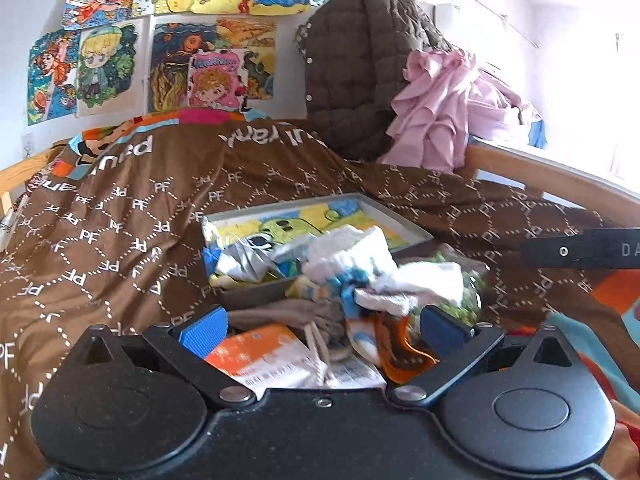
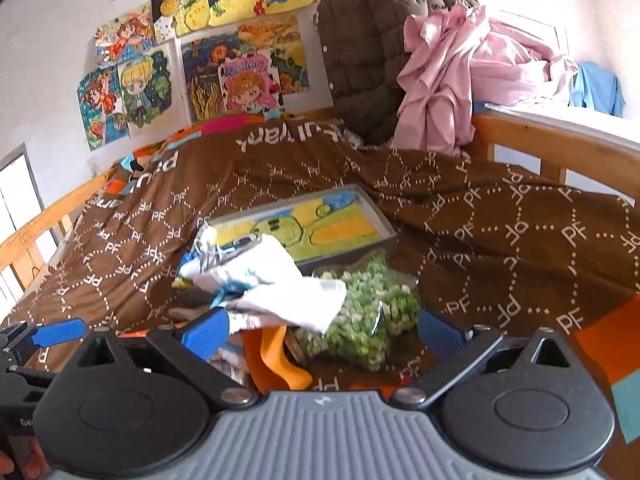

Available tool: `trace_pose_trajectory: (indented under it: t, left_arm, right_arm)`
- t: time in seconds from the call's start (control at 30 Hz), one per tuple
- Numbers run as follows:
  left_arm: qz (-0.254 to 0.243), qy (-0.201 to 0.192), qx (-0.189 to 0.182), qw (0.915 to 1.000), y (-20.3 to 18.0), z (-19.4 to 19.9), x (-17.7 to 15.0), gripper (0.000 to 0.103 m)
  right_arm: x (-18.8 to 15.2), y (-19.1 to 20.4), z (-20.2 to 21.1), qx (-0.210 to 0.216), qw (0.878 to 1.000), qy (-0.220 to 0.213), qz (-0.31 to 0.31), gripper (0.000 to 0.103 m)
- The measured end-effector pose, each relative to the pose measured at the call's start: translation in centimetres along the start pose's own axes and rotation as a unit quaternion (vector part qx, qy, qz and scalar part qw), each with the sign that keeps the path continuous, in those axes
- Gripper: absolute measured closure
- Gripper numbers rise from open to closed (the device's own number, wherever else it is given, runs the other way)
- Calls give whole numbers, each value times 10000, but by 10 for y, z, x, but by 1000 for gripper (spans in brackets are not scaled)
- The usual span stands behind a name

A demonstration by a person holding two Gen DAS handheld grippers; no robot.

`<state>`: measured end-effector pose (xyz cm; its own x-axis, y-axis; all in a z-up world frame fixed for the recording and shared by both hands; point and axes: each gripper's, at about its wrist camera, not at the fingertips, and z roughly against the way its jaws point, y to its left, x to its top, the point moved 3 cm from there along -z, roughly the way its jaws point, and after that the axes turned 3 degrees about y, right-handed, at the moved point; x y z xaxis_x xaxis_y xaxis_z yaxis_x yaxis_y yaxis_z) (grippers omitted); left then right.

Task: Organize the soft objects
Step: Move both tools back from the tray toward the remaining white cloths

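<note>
Brown bedspread (image 1: 120, 208) covering the bed, shallow gray tray (image 2: 376, 210) on it with a sock pile (image 1: 360, 272) spilling over its near edge. Left claw (image 1: 324, 326) spread wide, empty, pile dead ahead and closest; right claw (image 2: 324, 330) also wide, pile ahead-left, green bead bag (image 2: 368, 312) between fingers.

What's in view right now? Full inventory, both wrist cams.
blanket: 1, brown with white PF pattern, covers the bed
tray: 1, grey, drawing inside, mid-bed
white socks: loose bundle, white and blue, over the tray's near edge
bag of green bits: 1, clear, right of the socks
orange sock: 1, under the white socks
quilted jacket: 1, brown, bed head
pink cloth: 1 heap, beside the jacket
wall drawings: many, multicoloured
left gripper: open
right gripper: open
</note>
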<state>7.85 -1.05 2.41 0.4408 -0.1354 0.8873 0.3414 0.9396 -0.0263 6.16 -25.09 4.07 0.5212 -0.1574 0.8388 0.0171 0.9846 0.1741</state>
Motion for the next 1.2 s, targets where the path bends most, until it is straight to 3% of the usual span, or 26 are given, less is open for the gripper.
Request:
trace_pose_trajectory:
  t: [0.3,0.67,1.03,1.2]
  left_arm:
    - [-535,203,16,9984,-23,-11,-13,1]
    - [-423,521,-24,9977,-24,-31,-24,1]
    - [-85,217,19,9997,-16,-36,-18,1]
    - [-2,16,-1,10000,-15,-43,-15,1]
  right_arm:
    - [-7,-4,-20,58,9992,376,-91,0]
    - [-12,-2,-39,32,9981,616,-52,0]
    - [-9,-6,-52,34,9980,620,-141,0]
    - [-1,-11,-62,-36,9990,430,-78,0]
